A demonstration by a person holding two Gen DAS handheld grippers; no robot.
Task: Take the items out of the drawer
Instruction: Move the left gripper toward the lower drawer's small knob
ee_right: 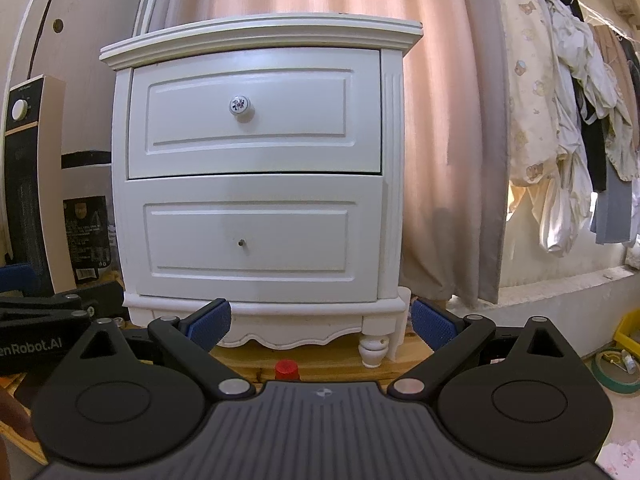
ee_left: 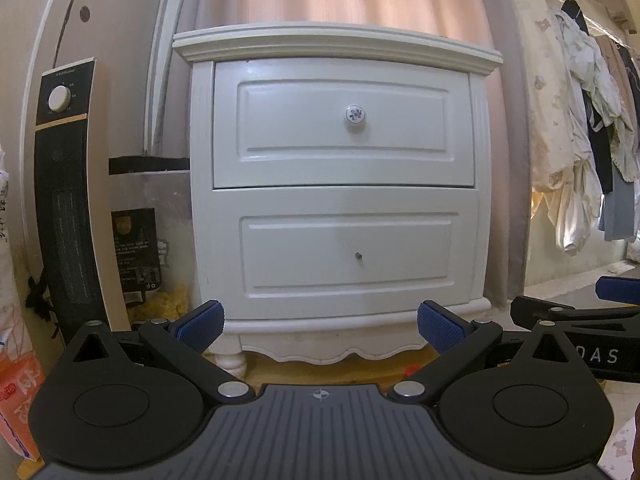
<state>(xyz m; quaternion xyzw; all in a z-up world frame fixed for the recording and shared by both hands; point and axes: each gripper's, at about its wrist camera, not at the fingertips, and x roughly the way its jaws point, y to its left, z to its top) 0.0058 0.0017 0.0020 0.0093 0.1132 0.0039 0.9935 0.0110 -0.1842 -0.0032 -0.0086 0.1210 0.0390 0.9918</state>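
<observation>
A: Left wrist view: the left hand-held gripper (ee_left: 320, 326) is hanging low before a white nightstand (ee_left: 336, 184), its blue-padded fingers (ee_left: 202, 326) spread wide and holding nothing. What is showing behind it?

B: Both drawers are sitting shut. The upper drawer (ee_left: 344, 124) is carrying a patterned round knob (ee_left: 355, 114); the lower drawer (ee_left: 348, 252) is showing only a bare screw stub (ee_left: 358, 256). Any items inside are hidden.

A: Right wrist view: the right hand-held gripper (ee_right: 322, 322) is hovering likewise, fingers parted, empty, with a red cap (ee_right: 287, 369) lying on the wooden board just beyond it.

B: Here the nightstand is sitting left of centre, the knob up and to the left. Closed fronts are fitting either a drawer waiting to be opened or one shut again, and the pictures are not settling which.

A: And if opening is what follows?

B: Then, in my judgement, the knob is offering the one sound grip: fingers squarely either side of its neck, pulling straight outward. The stub looks likely to slip.
</observation>
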